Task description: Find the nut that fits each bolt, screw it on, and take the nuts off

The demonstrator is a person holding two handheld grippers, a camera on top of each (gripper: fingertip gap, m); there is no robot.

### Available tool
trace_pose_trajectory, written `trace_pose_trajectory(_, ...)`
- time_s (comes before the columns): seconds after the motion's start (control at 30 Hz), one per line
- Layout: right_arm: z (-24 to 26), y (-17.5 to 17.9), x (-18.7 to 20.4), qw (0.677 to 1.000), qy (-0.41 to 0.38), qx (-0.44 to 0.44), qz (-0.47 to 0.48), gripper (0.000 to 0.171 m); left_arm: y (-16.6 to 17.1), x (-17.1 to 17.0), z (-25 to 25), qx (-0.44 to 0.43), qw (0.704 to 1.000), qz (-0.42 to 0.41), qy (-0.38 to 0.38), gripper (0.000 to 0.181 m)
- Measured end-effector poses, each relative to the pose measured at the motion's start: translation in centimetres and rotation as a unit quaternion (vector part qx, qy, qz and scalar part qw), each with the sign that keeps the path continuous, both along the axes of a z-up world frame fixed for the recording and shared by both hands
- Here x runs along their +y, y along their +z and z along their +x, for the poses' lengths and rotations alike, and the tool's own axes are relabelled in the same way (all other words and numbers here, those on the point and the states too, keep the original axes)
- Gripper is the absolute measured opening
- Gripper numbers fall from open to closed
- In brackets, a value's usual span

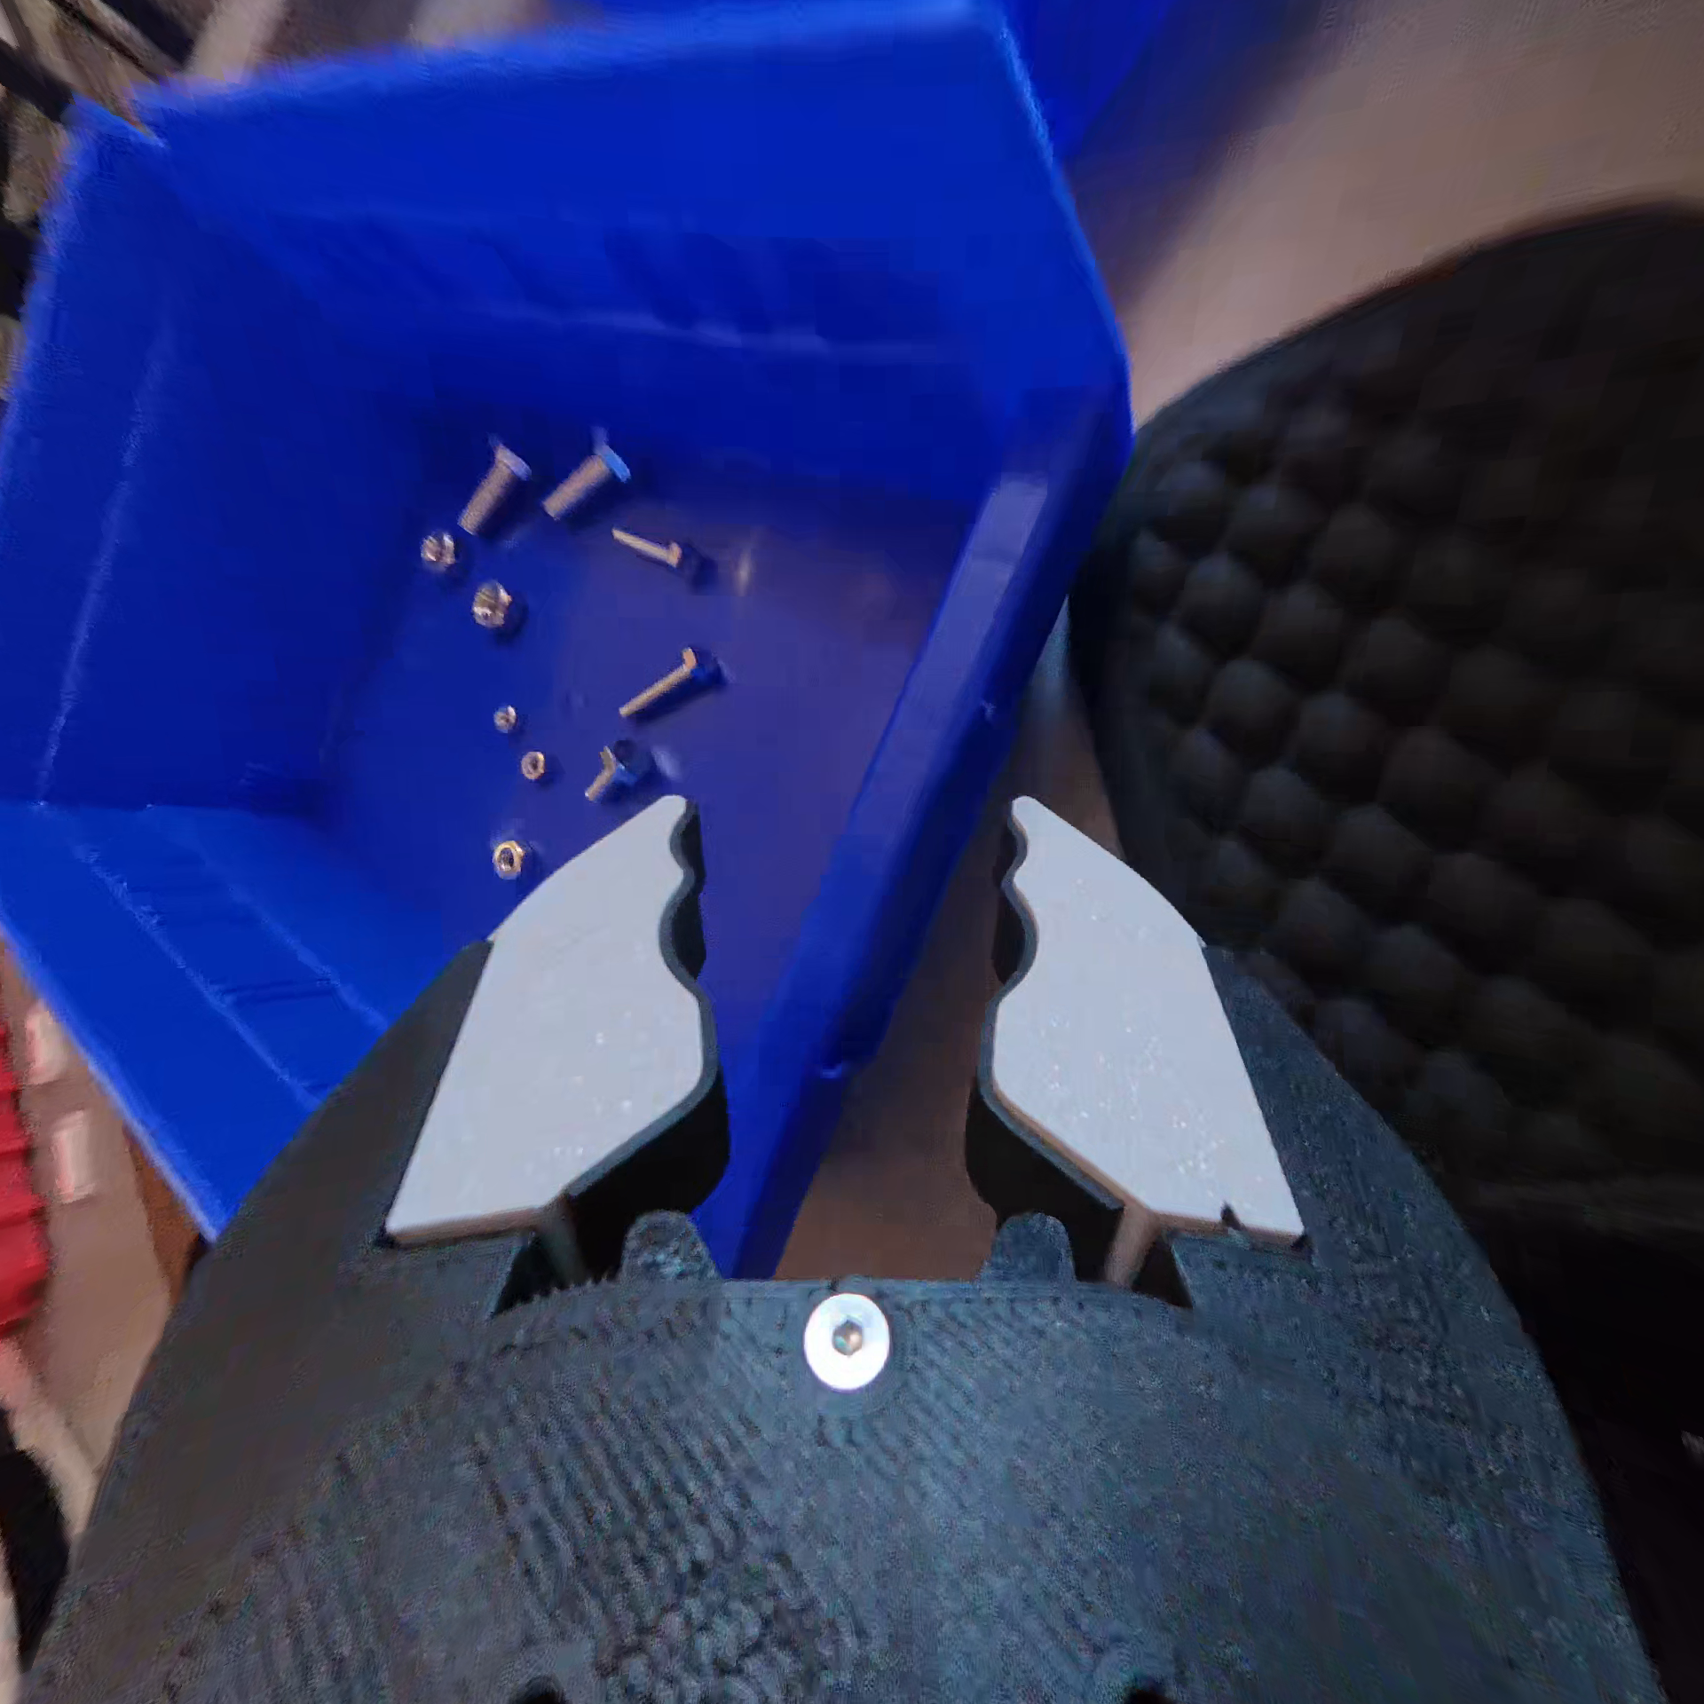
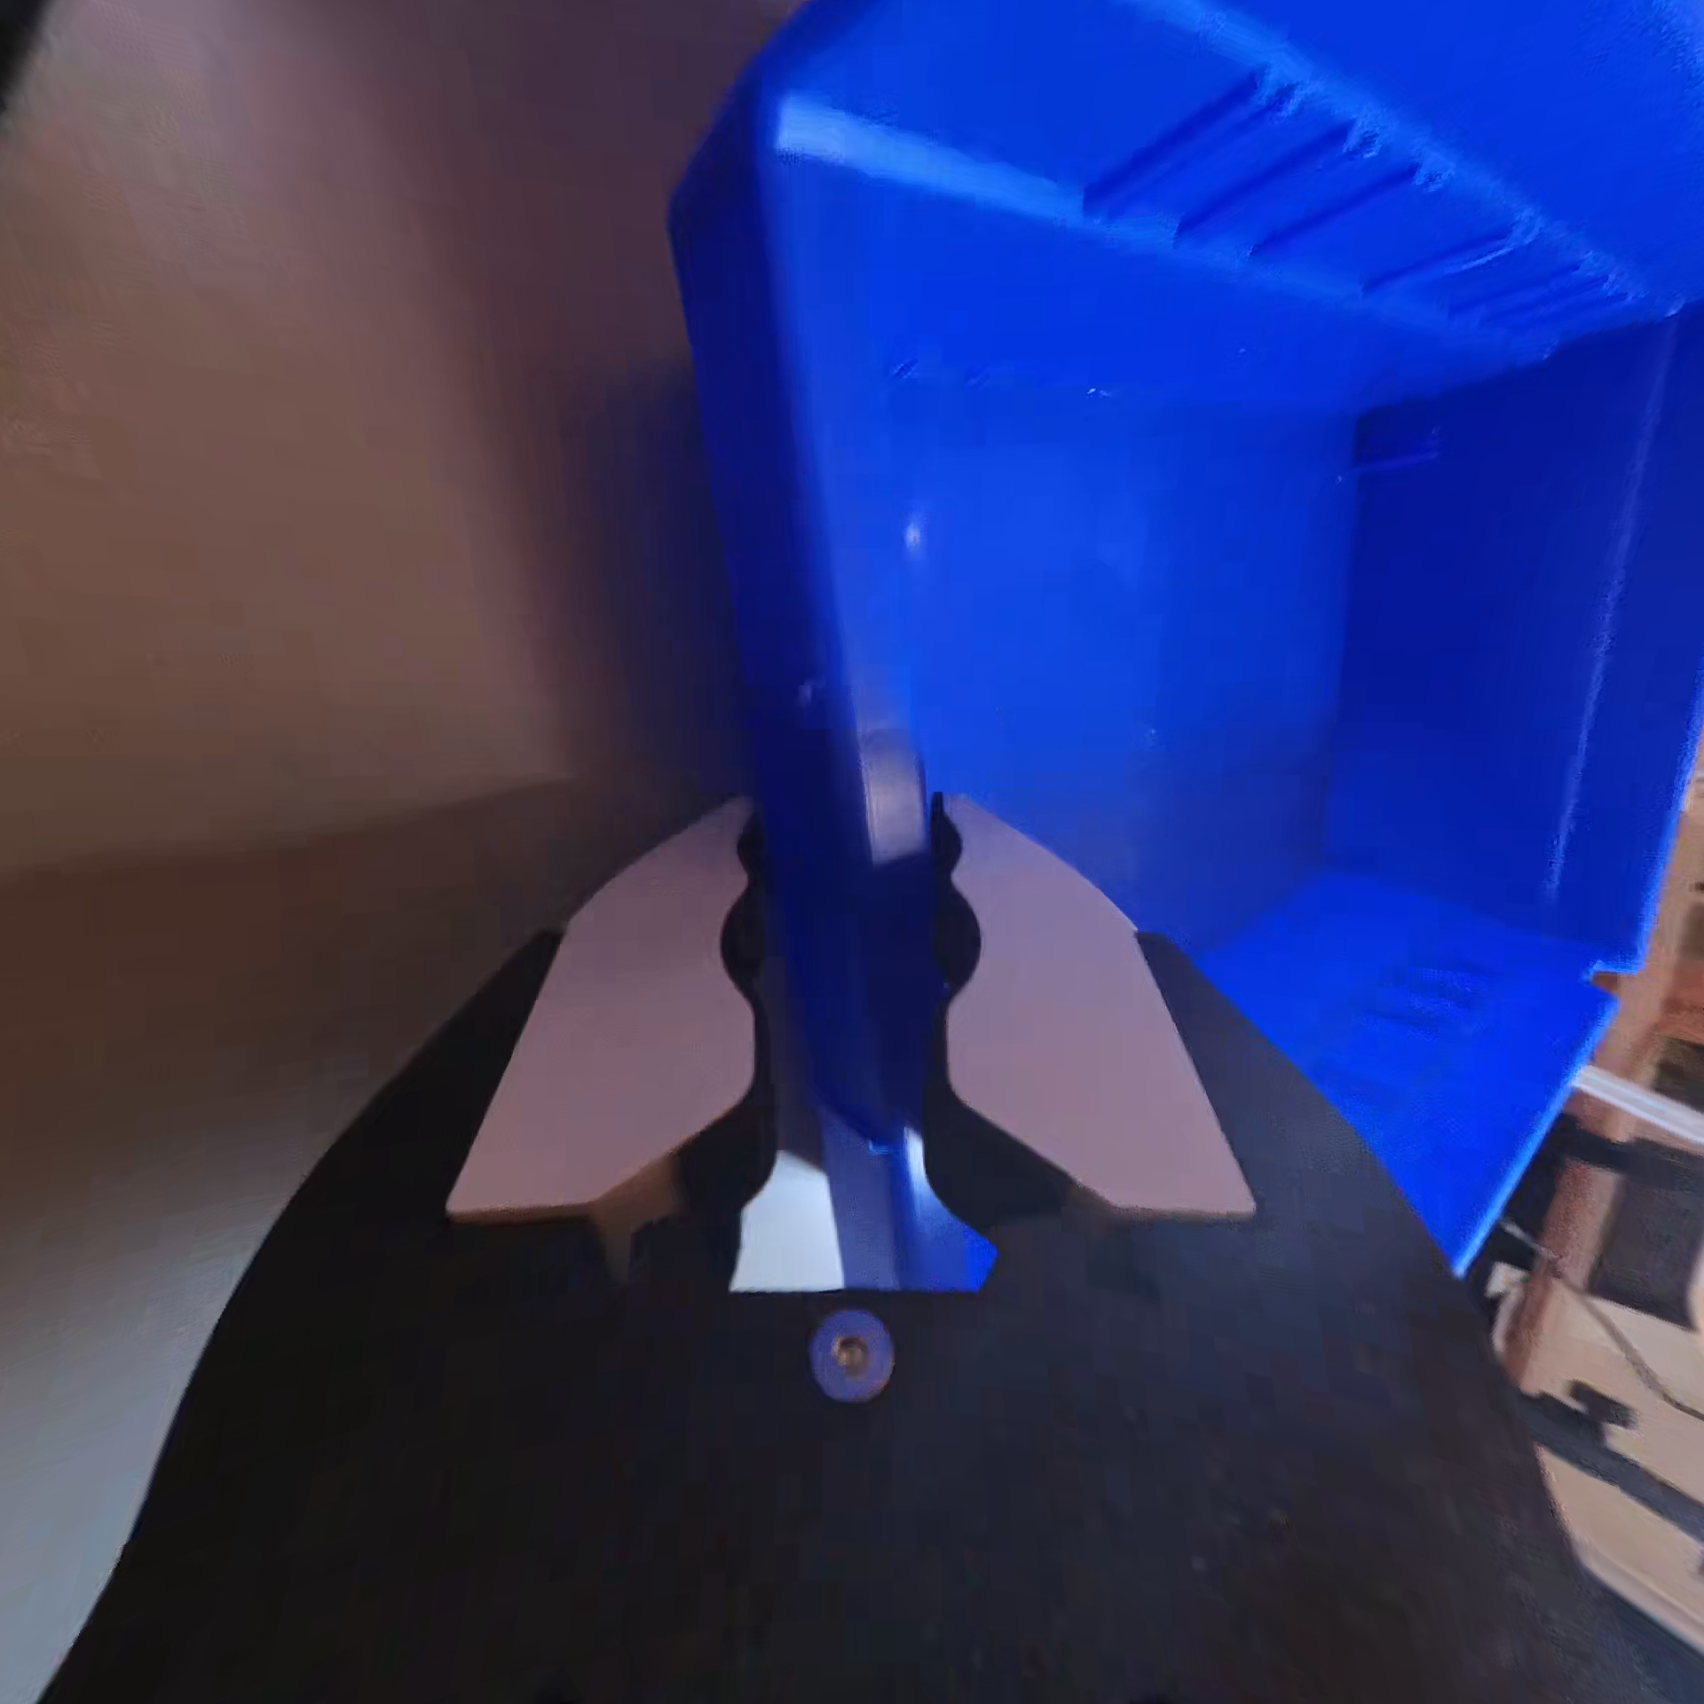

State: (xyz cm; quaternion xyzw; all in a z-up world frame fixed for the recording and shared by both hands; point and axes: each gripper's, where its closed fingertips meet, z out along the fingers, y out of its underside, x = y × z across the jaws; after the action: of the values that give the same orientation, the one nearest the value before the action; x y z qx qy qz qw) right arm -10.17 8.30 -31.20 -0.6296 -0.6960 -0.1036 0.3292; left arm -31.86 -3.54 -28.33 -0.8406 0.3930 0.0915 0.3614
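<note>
Left gripper (image 1: 848, 830): fingers wide apart, holding nothing, straddling the bin's (image 1: 931, 738) right wall. Right gripper (image 2: 844, 830): clamped on a bin (image 2: 1106, 599) wall. Bolts (image 1: 668, 687) and nuts (image 1: 507, 857) lie loose on the bin floor, ahead-left of the left fingers, bolt axes mostly slanting far-right. Black dimpled mat (image 1: 1429, 692) right of the bin. Left gripper is probably nearer the parts.

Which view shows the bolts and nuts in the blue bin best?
Left wrist view: the bolts and nuts lie loose on the blue bin floor. Right wrist view shows only bin walls, the right claw clamped on one.
</note>
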Motion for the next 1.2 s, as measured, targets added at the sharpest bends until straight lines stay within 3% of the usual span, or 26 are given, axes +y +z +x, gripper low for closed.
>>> trace_pose_trajectory(0.13, 2.6, 0.2, -1.2, 1.0, -0.024, -0.02, -0.002, 0.032, -2.8, 0.7, 0.2, 0.052, 0.998, -0.04, -0.021, 0.047)
trace_pose_trajectory(0.43, 15.5, 0.1, -4.7, 0.979, -0.202, -0.009, -0.004, 0.031, -3.0, 2.3, 2.5, 0.045, 0.998, -0.001, -0.041, 0.036)
trace_pose_trajectory(0.77, 27.9, 0.2, 3.8, 0.948, -0.312, 0.011, 0.061, 0.031, -2.9, 6.9, 3.0, 0.049, 0.998, 0.006, -0.039, 0.036)
trace_pose_trajectory(0.93, 30.6, 0.3, 8.7, 0.941, -0.33, 0.015, 0.073, 0.032, -2.9, 11.2, 2.8, 0.046, 0.998, 0.009, -0.044, 0.036)
trace_pose_trajectory(1.07, 30.9, 0.7, 9.8, 0.935, -0.343, 0.033, 0.085, 0.036, -2.8, 14.6, 2.3, 0.056, 0.997, 0.027, -0.054, 0.036)
trace_pose_trajectory(1.2, 26.7, 3.9, 8.5, 0.936, -0.304, 0.151, 0.092, 0.039, -2.7, 16.7, 1.2, 0.01, 0.998, 0.022, -0.05, 0.042)
